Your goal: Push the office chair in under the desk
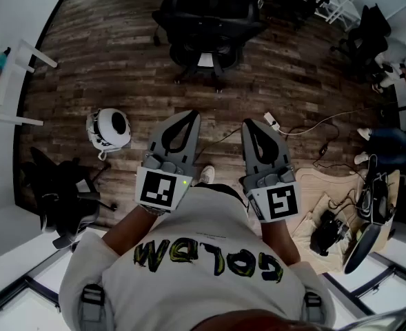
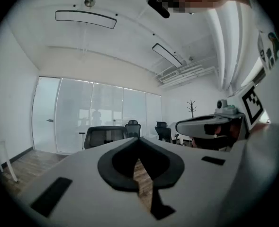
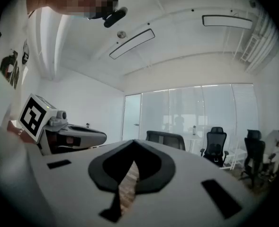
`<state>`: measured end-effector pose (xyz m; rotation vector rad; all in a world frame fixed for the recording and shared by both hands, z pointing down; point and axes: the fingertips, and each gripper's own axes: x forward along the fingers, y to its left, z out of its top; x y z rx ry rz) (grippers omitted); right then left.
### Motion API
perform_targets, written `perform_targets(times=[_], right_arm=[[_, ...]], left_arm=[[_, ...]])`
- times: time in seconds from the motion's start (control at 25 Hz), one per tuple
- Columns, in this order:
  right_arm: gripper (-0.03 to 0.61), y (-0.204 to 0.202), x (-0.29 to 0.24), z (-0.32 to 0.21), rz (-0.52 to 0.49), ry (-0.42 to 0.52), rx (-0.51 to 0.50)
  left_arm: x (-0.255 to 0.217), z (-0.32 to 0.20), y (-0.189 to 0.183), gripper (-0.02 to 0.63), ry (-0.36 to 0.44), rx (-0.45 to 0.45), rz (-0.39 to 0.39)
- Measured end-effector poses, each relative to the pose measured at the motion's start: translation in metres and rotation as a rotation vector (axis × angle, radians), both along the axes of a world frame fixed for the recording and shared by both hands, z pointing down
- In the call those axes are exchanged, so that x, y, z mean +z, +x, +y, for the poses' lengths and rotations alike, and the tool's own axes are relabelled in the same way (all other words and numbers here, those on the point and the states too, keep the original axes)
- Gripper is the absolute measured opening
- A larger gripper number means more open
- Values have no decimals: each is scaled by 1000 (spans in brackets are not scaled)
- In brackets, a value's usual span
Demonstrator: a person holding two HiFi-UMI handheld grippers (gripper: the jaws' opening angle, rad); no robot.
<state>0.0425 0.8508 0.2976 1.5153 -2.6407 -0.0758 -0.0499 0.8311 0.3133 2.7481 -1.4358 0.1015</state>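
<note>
Left gripper [image 1: 190, 114]: jaws fully together, nothing between them, touching nothing. Its own view shows only a sliver of wood floor [image 1: 120, 61] through the slit behind the tips. Right gripper [image 1: 251, 124]: same, jaws closed on nothing, touching nothing. Both are held side by side close to the person's chest, tips pointing forward, a small gap between the two. Each carries one marker cube, so two cubes: left cube [image 1: 163, 188], right cube [image 1: 280, 202].

The chair [image 1: 204, 27] is black and stands on the floor straight ahead at the top centre of the head view, well apart from both grippers. A white desk [image 3: 192, 137] shows behind it in the right gripper view; how far under the chair sits, cannot tell.

Counts:
- Two grippers.
- One task chair.
- One second black chair [image 1: 61, 192] at lower left.
- More black chairs at top right, number unclear.
- One white round object [image 1: 109, 128] on the floor, left of the left gripper.
- One power strip [image 1: 271, 121] with cable, near the right gripper's tip.
- One bystander's legs [image 1: 389, 143] at the right edge.
- Dark gear [image 1: 333, 226] piled at lower right.
</note>
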Motion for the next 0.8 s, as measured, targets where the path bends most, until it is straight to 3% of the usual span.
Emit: perform_targets(times=[0.44, 0.8], right_arm=[[11, 40, 9, -4, -22, -24, 9], [11, 42, 21, -29, -13, -48, -16]], left_arm=[[3, -2, 36, 12, 4, -16, -15], [17, -26, 32, 12, -18, -49, -39]])
